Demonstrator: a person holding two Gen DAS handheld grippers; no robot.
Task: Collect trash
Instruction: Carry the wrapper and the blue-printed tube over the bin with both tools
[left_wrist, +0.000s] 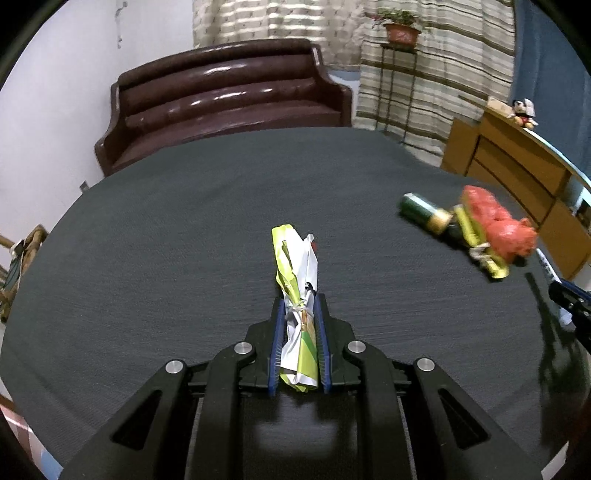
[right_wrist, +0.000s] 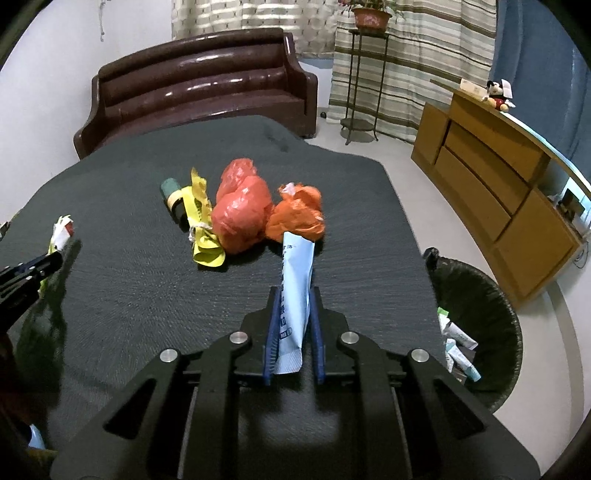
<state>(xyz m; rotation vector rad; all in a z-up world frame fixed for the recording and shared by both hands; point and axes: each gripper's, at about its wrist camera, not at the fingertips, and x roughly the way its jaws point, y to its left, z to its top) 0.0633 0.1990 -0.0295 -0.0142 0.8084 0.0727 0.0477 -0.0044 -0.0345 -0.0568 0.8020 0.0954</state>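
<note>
With both grips closed, the bin (right_wrist: 476, 325) lies low right of the right gripper (right_wrist: 293, 295) clamping the blue packet (right_wrist: 295, 291), farther from the left gripper (left_wrist: 300, 306) clamping the wrapper (left_wrist: 295, 280).

The dark grey cloth-covered table (right_wrist: 129, 295) looks matt and finely ribbed. The crumpled yellow-green and white paper wrapper (left_wrist: 297, 280) is creased and dull. The pale blue plastic sachet (right_wrist: 295, 295) has a smooth, faintly shiny skin. The red plastic bag (right_wrist: 240, 214) and the orange plastic bag (right_wrist: 297, 214) are thin, wrinkled and glossy. The dark brown leather-look sofa (right_wrist: 199, 85) gleams. The brown wooden cabinet (right_wrist: 491, 184) looks smooth and satin.
</note>
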